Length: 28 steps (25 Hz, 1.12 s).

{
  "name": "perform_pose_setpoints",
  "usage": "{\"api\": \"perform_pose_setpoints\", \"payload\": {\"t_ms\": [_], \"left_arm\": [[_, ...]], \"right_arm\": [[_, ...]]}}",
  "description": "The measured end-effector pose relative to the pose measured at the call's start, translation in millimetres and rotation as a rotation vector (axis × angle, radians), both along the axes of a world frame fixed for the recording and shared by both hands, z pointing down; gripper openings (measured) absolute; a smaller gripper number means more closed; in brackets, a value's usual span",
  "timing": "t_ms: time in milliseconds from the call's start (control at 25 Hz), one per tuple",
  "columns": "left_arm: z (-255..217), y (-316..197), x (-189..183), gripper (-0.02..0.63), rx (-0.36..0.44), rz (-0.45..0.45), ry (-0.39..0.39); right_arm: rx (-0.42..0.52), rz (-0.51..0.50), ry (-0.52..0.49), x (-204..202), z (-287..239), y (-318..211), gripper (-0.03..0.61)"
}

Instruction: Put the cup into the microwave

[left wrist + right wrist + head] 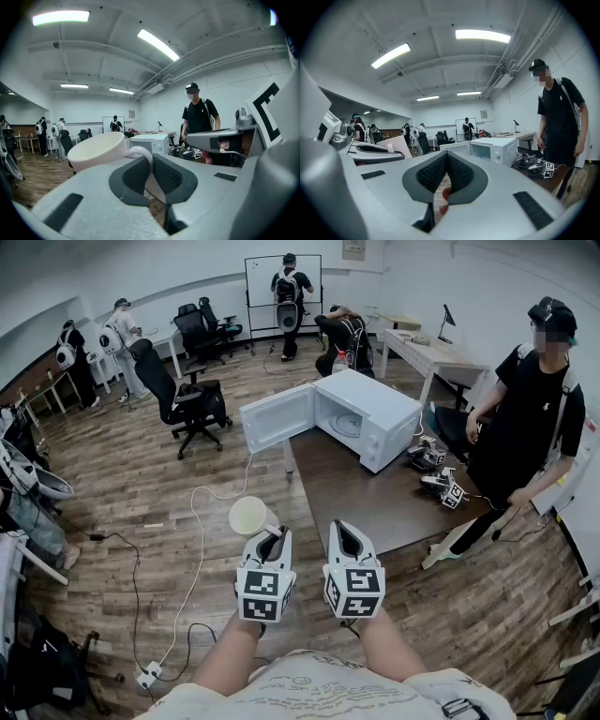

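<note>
Cup (249, 516), seemingly stiff, light, breakable ceramic, hangs well short of the open microwave (375, 413) on the counter (356, 498), pinched by its thin handle (139, 151) in the left tongs (272, 544), a hold apt to pivot, while the right tongs (345, 538) sit closed, empty.

- Legible words, brands or numbers: none in any view.
- left gripper (273, 538): its cube carries black-and-white square markers, pattern only, no lettering.
- right gripper (345, 531): its cube carries the same kind of markers, no lettering.
- whiteboard (262, 277) at the far wall: any writing is too small to read.
- wall notice (353, 248) to the right above the whiteboard: print is too small to read.
</note>
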<state>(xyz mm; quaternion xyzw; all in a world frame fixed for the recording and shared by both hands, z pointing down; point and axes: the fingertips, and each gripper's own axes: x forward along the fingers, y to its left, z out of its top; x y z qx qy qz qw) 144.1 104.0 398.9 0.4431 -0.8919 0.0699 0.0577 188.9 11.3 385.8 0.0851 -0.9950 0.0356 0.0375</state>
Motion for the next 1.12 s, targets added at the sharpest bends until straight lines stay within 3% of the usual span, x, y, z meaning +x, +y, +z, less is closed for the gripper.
{"api": "perform_pose_setpoints", "payload": {"t_ms": [1120], "left_arm": [[23.8, 60.5, -41.5, 0.032, -0.016, 0.119, 0.010]], "right_arm": [[-0.003, 0.074, 0.013, -41.3, 28.4, 69.2, 0.011]]}}
